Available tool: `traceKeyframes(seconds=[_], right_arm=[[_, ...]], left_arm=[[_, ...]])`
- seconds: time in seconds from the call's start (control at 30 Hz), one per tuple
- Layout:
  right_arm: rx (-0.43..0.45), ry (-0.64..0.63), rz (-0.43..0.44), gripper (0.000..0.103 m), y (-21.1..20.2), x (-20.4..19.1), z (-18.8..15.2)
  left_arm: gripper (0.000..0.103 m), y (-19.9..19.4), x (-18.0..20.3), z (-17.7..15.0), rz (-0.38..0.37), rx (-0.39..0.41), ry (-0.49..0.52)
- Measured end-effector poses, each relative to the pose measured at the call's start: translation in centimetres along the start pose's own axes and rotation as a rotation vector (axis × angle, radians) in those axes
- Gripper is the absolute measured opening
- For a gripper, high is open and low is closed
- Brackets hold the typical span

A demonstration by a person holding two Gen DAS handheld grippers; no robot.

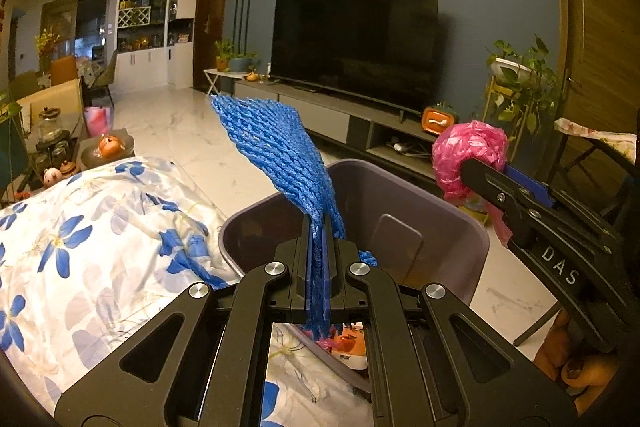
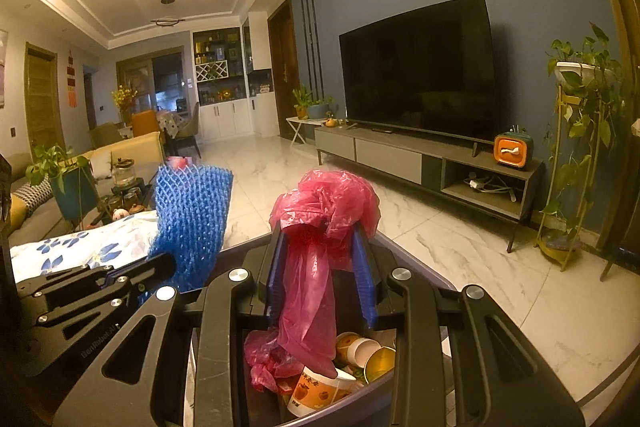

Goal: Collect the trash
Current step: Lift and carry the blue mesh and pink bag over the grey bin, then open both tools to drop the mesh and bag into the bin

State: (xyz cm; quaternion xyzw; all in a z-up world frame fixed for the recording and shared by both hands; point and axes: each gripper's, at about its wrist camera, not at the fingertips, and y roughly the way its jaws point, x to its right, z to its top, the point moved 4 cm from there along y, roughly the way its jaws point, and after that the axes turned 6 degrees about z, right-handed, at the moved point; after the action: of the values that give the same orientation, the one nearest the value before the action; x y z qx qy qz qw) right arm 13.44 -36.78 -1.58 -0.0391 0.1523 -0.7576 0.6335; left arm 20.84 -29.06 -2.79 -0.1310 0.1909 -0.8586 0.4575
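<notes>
Both grippers carry trash above the open bin

The purple bin point(image 1: 436, 227) sits just below and ahead of both tools on the pale floor, beside a flowered cloth point(image 1: 100, 227) to the left gripper's left; cups and pink scraps already lie inside it (seen under the right tool). The left gripper point(image 1: 319, 259) has its jaws pressed tight on the lower end of the blue foam net point(image 1: 272, 143), which fans up and forward past the fingertips over the bin's near rim. The right gripper point(image 2: 322, 263) is clamped part-way on the crumpled pink plastic bag point(image 2: 328, 203), its ball bulging above the fingers, its tail hanging below between them. Both pieces look light, soft and springy, the film likely slippery, so a pinch on the bunched middle probably suits best.
</notes>
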Motion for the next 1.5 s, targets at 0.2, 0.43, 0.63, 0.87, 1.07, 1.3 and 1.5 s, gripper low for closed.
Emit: traceKeyframes(seconds=[0.2,0.43,0.63,0.87,1.07,1.3,1.5], right_arm=[[0.0,0.005,0.006,0.032,0.2,0.3,0.1],[0.001,0.017,0.019,0.033,0.7,0.3,0.2],[0.007,0.03,0.033,0.041,0.9,0.5,0.3],[0.019,0.055,0.043,0.05,0.8,0.7,0.5],[0.029,0.056,0.022,0.066,0.2,0.9,0.6],[0.042,0.025,-0.008,0.089,-1.2,0.1,0.3],[0.032,-0.017,-0.018,0.098,-2.6,-1.5,-0.8]], left_arm=[[0.003,0.5,0.4,-0.1,-0.028,-0.002,-0.001],[0.003,1.1,0.8,-0.1,-0.057,-0.009,-0.005],[0.004,1.4,1.3,-0.5,-0.084,-0.017,0.008],[0.042,1.5,0.9,-0.7,-0.091,-0.025,-0.008],[0.069,0.8,-0.5,-0.7,-0.053,-0.011,-0.051],[0.089,-2.2,-3.1,-1.2,0.096,0.018,-0.074],[0.097,-6.2,-5.3,-2.4,0.255,0.035,-0.06]])
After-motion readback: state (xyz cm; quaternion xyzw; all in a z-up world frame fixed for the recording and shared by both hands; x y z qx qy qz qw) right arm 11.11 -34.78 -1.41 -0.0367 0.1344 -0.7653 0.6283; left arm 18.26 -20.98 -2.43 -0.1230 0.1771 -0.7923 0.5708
